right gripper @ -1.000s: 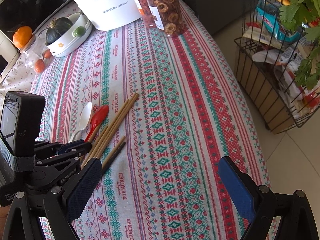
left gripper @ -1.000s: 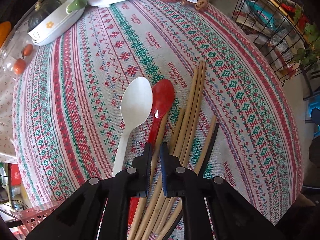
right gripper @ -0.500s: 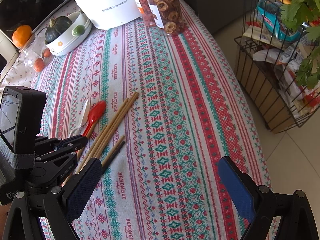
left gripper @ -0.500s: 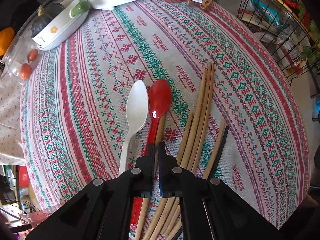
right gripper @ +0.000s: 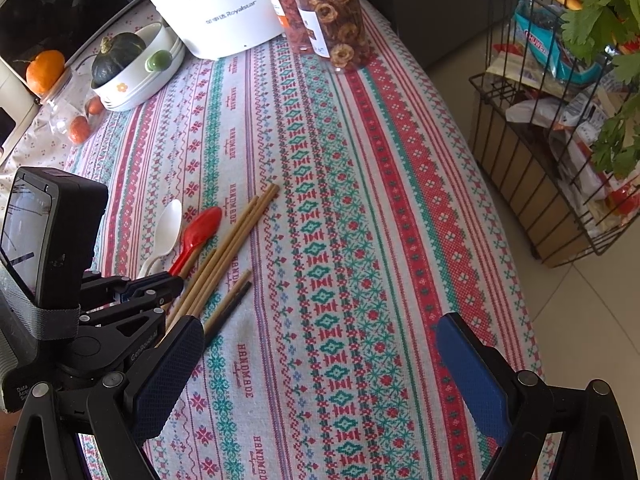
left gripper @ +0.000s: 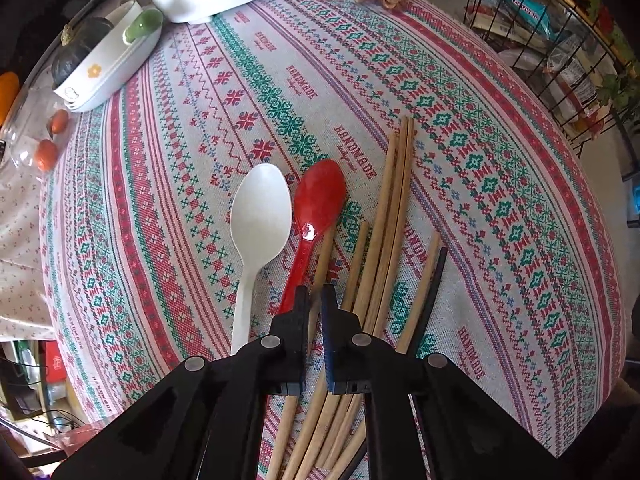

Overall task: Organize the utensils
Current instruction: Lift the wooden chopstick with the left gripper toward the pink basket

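Observation:
A white spoon [left gripper: 256, 236], a red spoon [left gripper: 316, 208] and several wooden chopsticks [left gripper: 392, 200] lie side by side on the patterned tablecloth [left gripper: 200, 120], with one dark chopstick [left gripper: 434, 284] at the right. My left gripper [left gripper: 314, 300] is shut on a single wooden chopstick [left gripper: 326, 252] that runs beside the red spoon's handle. In the right wrist view the left gripper [right gripper: 168, 284] sits over the same pile [right gripper: 232, 240]. My right gripper [right gripper: 316, 364] is wide open and empty above the cloth, to the right of the utensils.
A white cooker pot [right gripper: 216, 12], two snack jars [right gripper: 332, 20] and a white dish with a squash [right gripper: 128, 68] stand at the table's far end. A wire rack of packets [right gripper: 560, 100] stands on the floor off the right edge.
My left gripper closed from slightly open onto the wooden chopstick beside the red spoon. The right gripper has stayed put.

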